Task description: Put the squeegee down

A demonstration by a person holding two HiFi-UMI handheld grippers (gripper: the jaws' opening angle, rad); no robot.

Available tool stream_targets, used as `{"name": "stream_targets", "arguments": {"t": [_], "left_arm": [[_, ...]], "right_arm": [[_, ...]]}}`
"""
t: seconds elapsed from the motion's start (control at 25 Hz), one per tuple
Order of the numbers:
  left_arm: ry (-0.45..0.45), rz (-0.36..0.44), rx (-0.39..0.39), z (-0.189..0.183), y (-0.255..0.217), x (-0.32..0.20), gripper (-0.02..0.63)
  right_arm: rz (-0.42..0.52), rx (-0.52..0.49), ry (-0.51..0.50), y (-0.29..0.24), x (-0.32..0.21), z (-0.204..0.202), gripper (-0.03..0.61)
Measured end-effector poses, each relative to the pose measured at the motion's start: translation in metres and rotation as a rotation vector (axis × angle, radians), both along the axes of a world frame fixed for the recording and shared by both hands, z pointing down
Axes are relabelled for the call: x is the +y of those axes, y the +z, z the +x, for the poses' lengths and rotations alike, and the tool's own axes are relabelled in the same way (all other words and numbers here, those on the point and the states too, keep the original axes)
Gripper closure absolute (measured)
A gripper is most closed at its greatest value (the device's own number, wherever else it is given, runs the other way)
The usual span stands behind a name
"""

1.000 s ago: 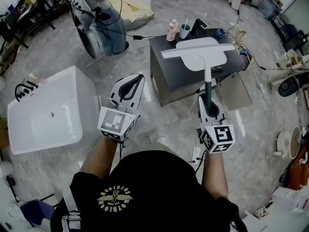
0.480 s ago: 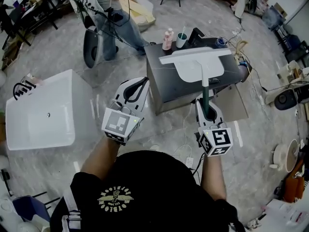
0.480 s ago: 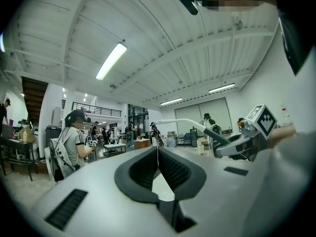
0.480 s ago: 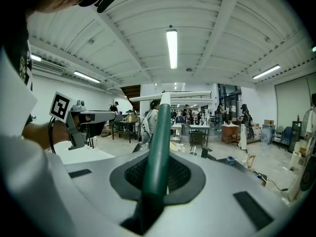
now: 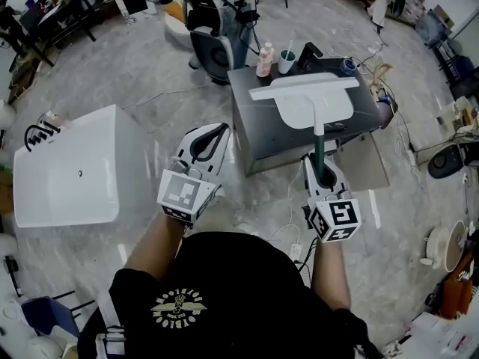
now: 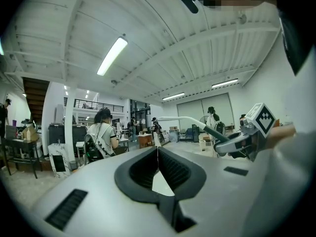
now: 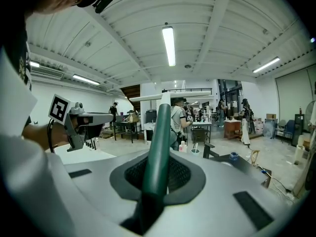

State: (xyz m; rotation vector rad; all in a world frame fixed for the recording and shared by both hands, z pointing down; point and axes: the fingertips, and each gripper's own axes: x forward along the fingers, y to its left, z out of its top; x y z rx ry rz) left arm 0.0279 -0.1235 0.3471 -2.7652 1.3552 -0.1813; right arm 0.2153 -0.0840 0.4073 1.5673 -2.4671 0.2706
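Note:
The squeegee (image 5: 310, 103) has a wide white head and a dark green handle (image 5: 317, 144). My right gripper (image 5: 320, 161) is shut on that handle and holds the head out over the dark table (image 5: 254, 129), blade edge farthest from me. In the right gripper view the green handle (image 7: 160, 142) runs up between the pads of my right gripper (image 7: 163, 157) to the white blade (image 7: 148, 98). My left gripper (image 5: 215, 132) hovers beside the table's left front corner. Its jaws meet at the tips in the left gripper view (image 6: 158, 151) with nothing between them.
A pink bottle (image 5: 264, 58), a cup (image 5: 286, 60) and a blue tape roll (image 5: 344, 67) stand along the table's far edge. A white tub (image 5: 67, 174) sits on the floor to the left. Cables cross the floor, and a person (image 5: 217, 21) stands beyond the table.
Both grippers have moved a little toward the table, and the squeegee head has gone with the right one. Neither grip has changed. The person behind has moved to the right.

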Motion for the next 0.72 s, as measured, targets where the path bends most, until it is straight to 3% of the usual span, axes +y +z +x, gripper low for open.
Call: {"name": "stream_targets", "arguments": {"t": [0.72], "left_arm": [[0.074, 0.018, 0.013, 0.011, -0.002, -0.074, 0.589]], "right_arm": [[-0.011, 0.02, 0.029, 0.003, -0.064, -0.003, 0.523]]}}
